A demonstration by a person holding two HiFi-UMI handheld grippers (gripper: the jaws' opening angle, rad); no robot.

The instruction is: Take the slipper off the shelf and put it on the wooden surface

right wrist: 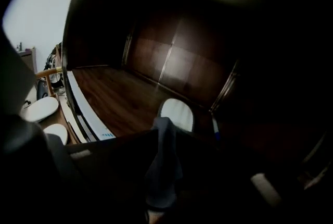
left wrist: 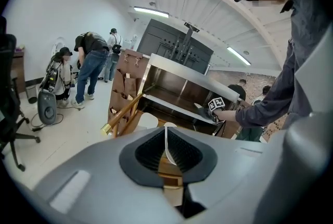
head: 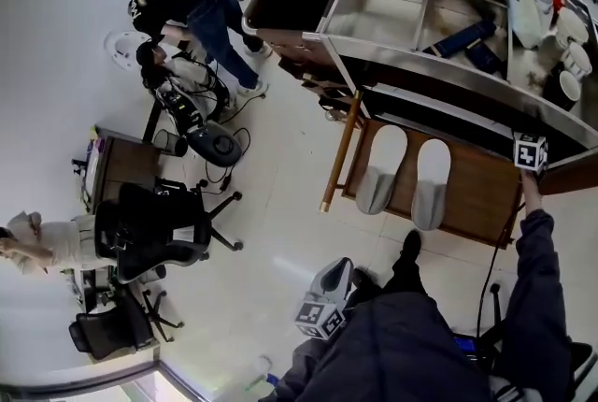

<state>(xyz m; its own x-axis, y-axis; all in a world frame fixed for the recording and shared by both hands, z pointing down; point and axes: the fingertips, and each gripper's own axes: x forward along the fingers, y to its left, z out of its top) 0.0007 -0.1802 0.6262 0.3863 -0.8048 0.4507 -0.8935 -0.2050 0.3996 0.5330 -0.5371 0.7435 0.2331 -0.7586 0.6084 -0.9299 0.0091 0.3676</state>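
Carefully — right gripper jaws released astride the dark-blue, white-soled fabric slipper, left gripper clenched empty — if you bite shallow, it could drop.

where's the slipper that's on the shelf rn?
Right gripper view, centre: the slipper lies on the dark wooden shelf near its back panel, with its grey upper between the right gripper's fingers.
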